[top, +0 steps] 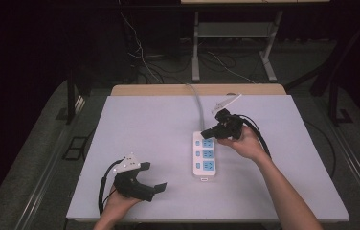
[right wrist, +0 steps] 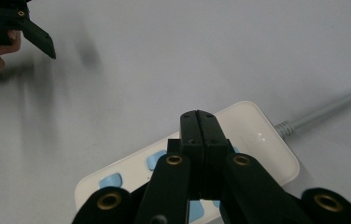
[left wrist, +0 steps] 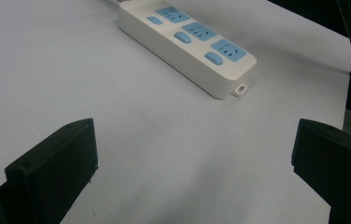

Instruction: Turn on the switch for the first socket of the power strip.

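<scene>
Right gripper point(top: 215, 131), jaws pressed together (holding nothing), hovers over the power strip point(top: 204, 155), probably about to press a switch. Left gripper point(top: 155, 188) waits wide open on the table point(top: 144, 124)

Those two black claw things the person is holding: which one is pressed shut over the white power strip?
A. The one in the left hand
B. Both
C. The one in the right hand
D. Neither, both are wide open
C: the right gripper has its jaws closed together above the power strip, while the left gripper sits apart from it with jaws spread wide.
</scene>
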### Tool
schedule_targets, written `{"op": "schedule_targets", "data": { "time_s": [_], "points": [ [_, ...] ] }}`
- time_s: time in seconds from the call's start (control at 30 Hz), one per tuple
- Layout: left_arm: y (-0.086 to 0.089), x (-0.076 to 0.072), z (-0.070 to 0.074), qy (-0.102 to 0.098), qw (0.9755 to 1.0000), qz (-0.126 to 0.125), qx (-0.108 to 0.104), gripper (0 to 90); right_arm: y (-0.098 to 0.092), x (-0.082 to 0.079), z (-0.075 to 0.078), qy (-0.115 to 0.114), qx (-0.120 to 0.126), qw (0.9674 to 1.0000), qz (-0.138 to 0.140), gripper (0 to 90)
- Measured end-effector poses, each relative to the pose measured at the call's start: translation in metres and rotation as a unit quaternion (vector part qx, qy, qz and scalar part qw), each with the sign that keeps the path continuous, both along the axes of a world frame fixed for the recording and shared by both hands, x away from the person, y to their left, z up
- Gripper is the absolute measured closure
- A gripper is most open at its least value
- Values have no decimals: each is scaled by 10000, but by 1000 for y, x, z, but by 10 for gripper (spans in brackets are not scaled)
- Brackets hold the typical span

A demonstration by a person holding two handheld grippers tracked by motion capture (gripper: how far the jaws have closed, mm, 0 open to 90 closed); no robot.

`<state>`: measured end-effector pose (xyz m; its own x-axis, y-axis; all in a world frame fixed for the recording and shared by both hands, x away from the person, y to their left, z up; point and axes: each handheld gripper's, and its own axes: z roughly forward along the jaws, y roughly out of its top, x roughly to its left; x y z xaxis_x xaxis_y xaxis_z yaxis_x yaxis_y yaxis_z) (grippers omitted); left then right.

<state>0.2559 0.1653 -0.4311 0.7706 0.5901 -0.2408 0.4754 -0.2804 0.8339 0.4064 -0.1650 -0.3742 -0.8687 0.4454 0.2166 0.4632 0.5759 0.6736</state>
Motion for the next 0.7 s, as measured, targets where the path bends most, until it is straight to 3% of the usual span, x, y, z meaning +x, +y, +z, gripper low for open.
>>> {"op": "schedule_targets", "data": {
  "time_s": [0.23,0.3,0.63,0.7],
  "points": [
    [0,-1,0,-14,10000,10,-18,0,-15,-8,11,-46,75,9999,-124,894],
    [0,-1,0,-14,10000,25,-28,0,-20,-10,13,-36,129,9997,-203,845],
    [1,-1,1,-12,10000,43,-50,0,-48,-26,17,-60,476,9952,-851,333],
    [0,-1,0,-11,10000,46,-52,0,-55,-31,17,-44,537,9932,-1034,129]
  ]
}}
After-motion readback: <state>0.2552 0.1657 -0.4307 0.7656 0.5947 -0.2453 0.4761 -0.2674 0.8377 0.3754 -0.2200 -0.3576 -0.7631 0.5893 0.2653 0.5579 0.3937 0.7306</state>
